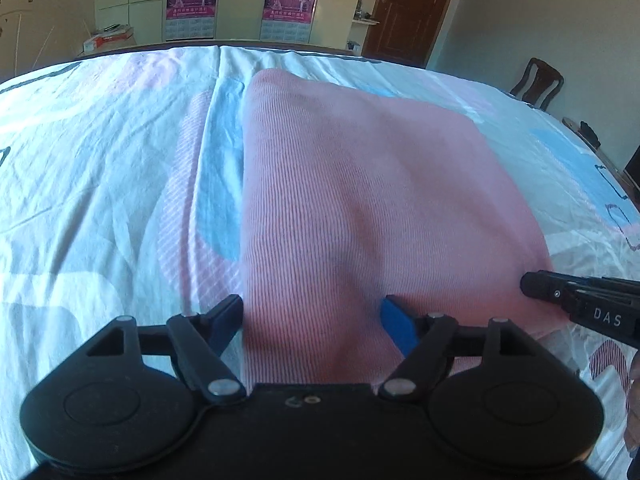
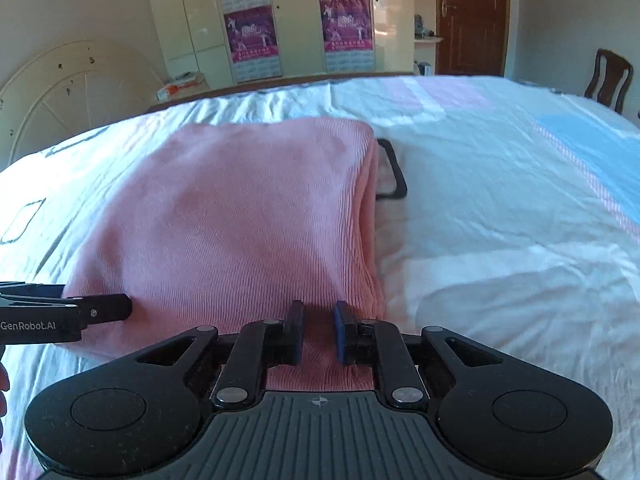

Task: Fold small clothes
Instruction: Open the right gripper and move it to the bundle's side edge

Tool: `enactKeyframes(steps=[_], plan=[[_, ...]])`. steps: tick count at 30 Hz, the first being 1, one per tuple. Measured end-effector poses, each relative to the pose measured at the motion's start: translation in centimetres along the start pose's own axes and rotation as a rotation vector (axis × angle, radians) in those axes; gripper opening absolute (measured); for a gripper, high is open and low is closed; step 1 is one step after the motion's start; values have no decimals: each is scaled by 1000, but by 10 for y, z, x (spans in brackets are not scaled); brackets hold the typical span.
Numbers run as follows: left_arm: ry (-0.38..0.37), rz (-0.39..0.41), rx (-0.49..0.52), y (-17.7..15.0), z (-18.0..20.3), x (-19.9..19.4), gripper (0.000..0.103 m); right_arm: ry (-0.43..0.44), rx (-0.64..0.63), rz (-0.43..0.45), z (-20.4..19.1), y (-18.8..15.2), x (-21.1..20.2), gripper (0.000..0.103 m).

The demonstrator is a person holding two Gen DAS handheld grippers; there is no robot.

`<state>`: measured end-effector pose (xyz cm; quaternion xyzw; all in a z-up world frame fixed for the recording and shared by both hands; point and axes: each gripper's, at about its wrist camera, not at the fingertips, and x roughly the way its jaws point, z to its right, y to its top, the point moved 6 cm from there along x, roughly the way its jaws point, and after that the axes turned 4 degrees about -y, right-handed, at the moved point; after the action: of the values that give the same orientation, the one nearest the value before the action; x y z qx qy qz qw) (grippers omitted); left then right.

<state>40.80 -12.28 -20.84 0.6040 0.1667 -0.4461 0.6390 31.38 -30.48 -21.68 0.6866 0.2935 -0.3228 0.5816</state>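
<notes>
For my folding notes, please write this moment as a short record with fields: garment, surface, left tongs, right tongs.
garment: pink ribbed cloth, folded, layered edge on its right side
surface: bed sheet, white with blue and pink patches
left tongs: open, astride the cloth's near edge
right tongs: narrow gap, cloth between, grip unclear

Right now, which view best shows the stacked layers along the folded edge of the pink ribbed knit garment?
The right wrist view: the pink ribbed knit garment shows its layered right edge clearly. The left wrist view shows only its smooth top surface; the layers are not visible there.
</notes>
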Motion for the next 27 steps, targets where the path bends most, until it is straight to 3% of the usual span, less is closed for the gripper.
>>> enactKeyframes(steps=[6, 9, 12, 15, 18, 24, 27], plan=[[16, 3, 21, -3, 4, -2, 77, -1, -1, 39, -4, 2, -20, 15], [14, -2, 25, -3, 4, -1, 78, -26, 8, -24, -2, -11, -9, 16], [7, -8, 40, -4, 4, 0, 80, -40, 8, -8, -6, -15, -12, 18], [-5, -15, 56, -5, 4, 1, 82, -60, 20, -6, -10, -16, -14, 25], [-22, -22, 82, -6, 4, 3, 85, -78, 35, -6, -18, -18, -18, 41], [-78, -57, 107, -5, -2, -2, 89, -156, 46, 11, -31, -18, -33, 43], [-100, -56, 76, 0, -14, -13, 89, -180, 58, 32, -35, -16, -44, 52]])
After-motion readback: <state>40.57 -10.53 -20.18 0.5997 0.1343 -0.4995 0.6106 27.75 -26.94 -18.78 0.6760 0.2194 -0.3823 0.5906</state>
